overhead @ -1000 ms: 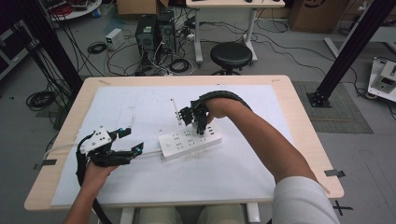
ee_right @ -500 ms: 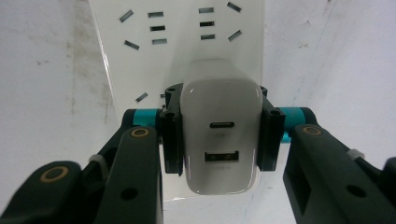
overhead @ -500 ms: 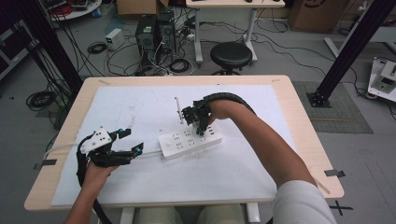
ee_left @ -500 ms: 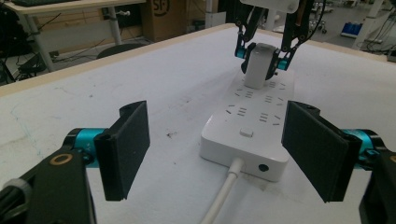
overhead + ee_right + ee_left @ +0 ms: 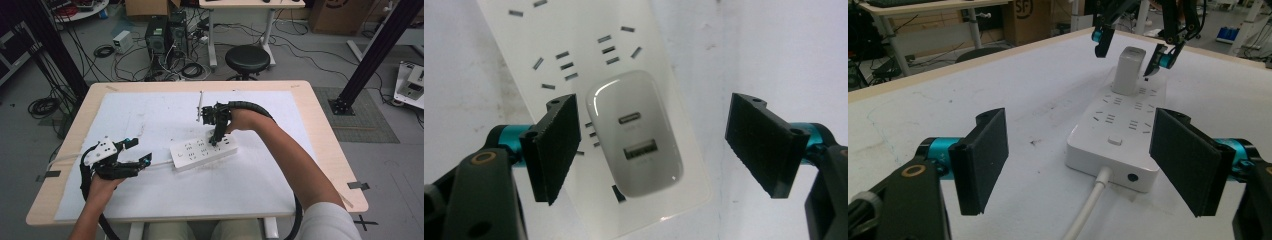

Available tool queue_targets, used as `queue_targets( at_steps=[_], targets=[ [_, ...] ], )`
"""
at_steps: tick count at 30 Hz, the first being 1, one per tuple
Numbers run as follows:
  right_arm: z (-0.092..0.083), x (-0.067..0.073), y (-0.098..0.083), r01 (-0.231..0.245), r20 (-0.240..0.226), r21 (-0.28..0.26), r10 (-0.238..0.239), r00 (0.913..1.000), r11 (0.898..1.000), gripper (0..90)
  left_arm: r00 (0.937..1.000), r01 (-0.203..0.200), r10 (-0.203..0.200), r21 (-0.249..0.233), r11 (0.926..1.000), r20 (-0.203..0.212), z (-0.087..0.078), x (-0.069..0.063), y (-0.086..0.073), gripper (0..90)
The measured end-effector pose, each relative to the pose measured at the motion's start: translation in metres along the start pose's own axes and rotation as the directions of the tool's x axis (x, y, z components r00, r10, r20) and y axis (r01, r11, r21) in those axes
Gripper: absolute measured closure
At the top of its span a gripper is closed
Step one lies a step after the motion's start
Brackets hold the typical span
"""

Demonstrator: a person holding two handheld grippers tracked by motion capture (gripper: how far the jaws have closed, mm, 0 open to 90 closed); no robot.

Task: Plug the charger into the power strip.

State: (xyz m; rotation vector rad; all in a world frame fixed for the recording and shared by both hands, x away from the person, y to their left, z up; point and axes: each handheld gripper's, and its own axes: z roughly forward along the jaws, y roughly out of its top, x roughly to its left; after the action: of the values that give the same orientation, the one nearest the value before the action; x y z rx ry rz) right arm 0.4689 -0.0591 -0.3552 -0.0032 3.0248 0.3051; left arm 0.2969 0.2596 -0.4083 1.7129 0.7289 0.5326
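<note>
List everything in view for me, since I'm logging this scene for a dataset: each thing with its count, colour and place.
power strip: one, white, middle of the white sheet, its cable running toward the left gripper
charger: one, white, two ports on top, plugged upright into the strip's far end
white sheet: one, covering most of the tabletop
table: one, light wood
stool: one, black, on the floor beyond the table
computer towers: two, dark, on the floor among cables
left gripper: one, black, open, near the strip's cable end
right gripper: one, black, jaws just opened, pads clear either side of the charger
</note>
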Motion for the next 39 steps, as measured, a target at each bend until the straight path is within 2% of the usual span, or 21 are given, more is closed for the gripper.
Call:
queue_targets(
  at_steps=[4, 6, 10, 12, 13, 20, 22, 24, 27, 29, 30, 32, 39],
  targets=[
    [-0.01, 0.001, -0.006, -0.074, 0.012, -0.081, 0.075, 0.9971, 0.994, 22.8, 1.0, 0.007, -0.007, -0.002, 1.0, 0.0, -0.001, 0.0, 0.0, 23.6],
    [-0.016, 0.002, -0.01, -0.079, -0.009, -0.114, 0.079, 0.9969, 0.99, 22.0, 1.0, 0.008, -0.008, -0.004, 1.0, 0.003, -0.001, -0.001, 0.0, 23.6],
    [-0.026, 0.003, -0.023, -0.153, 0.041, -0.181, 0.163, 0.9858, 0.972, 21.3, 1.0, 0.004, -0.004, -0.005, 1.0, 0.004, 0.0, -0.002, 0.001, 23.6],
    [-0.03, 0.004, -0.03, -0.159, 0.04, -0.206, 0.171, 0.9844, 0.966, 17.5, 1.0, 0.004, -0.004, -0.004, 1.0, 0.003, 0.0, -0.002, 0.001, 23.7],
    [-0.032, 0.006, -0.033, -0.163, 0.047, -0.212, 0.177, 0.9831, 0.963, 16.4, 1.0, 0.004, -0.004, -0.005, 1.0, 0.004, 0.0, -0.002, 0.002, 23.7],
    [-0.036, 0.012, -0.052, -0.216, 0.015, -0.224, 0.225, 0.9742, 0.95, 16.3, 0.9999, 0.004, -0.004, -0.002, 1.0, 0.009, 0.002, -0.004, 0.002, 23.7],
    [-0.037, 0.015, -0.058, -0.227, 0.002, -0.252, 0.235, 0.9719, 0.941, 16.1, 0.9999, 0.004, -0.004, -0.003, 1.0, 0.01, 0.003, -0.005, 0.003, 23.7],
    [-0.038, 0.018, -0.063, -0.233, 0.007, -0.26, 0.243, 0.9699, 0.937, 12.3, 0.9999, 0.002, -0.002, -0.001, 1.0, 0.011, 0.003, -0.006, 0.003, 23.7],
    [-0.043, 0.023, -0.07, -0.244, 0.027, -0.29, 0.263, 0.9644, 0.925, 12.2, 0.9999, 0.001, -0.001, -0.002, 1.0, 0.014, 0.004, -0.006, 0.004, 23.7],
    [-0.046, 0.027, -0.075, -0.254, 0.038, -0.308, 0.279, 0.9595, 0.917, 9.1, 0.9999, 0.001, -0.001, -0.003, 1.0, 0.013, 0.004, -0.007, 0.004, 23.7],
    [-0.046, 0.027, -0.075, -0.254, 0.038, -0.308, 0.279, 0.9595, 0.917, 9.1, 0.9999, 0.001, -0.001, -0.003, 1.0, 0.013, 0.004, -0.007, 0.004, 23.7],
    [-0.047, 0.031, -0.081, -0.27, 0.046, -0.313, 0.299, 0.9532, 0.91, 0.8, 1.0, -0.003, 0.003, -0.005, 1.0, 0.009, 0.004, -0.007, 0.004, 23.7],
    [-0.055, 0.051, -0.112, -0.305, 0.101, -0.404, 0.373, 0.9222, 0.862, 0.9, 0.9999, -0.002, 0.002, -0.011, 0.9999, 0.01, 0.005, -0.007, 0.006, 23.6]
  ],
)
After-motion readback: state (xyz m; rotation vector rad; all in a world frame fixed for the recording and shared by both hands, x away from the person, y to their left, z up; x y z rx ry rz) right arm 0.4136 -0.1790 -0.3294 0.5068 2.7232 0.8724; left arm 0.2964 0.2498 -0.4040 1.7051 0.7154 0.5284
